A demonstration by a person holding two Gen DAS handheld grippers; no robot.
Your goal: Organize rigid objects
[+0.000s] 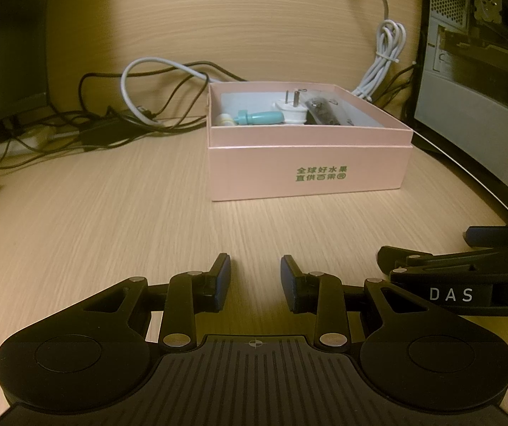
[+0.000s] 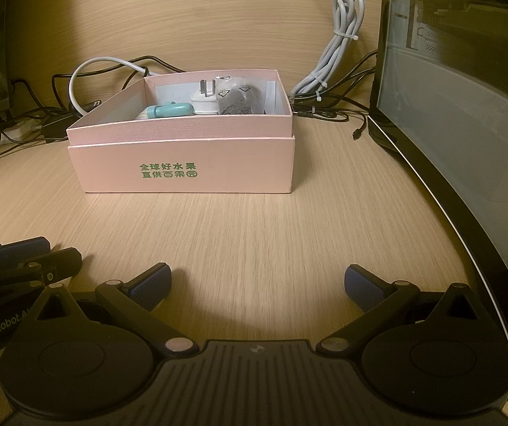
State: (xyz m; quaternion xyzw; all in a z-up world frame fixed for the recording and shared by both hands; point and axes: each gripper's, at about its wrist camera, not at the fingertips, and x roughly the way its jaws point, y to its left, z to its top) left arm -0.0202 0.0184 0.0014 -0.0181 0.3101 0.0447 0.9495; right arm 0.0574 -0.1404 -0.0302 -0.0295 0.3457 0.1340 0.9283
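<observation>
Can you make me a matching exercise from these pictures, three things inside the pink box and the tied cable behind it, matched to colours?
Things:
1. plug adapter
2. handled tool in the box
3. packet
4. bundled cable

Colours:
A. teal
B. grey
C. white
D. clear with dark contents

Pairs: 1-C, 2-A, 3-D, 4-B

All but the cable lie in the pink box.

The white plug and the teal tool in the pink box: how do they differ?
The white plug stands with its metal prongs up; the teal tool lies on its side. The plug is squat and white, the tool long and teal. Both are inside the pink box, side by side.
</observation>
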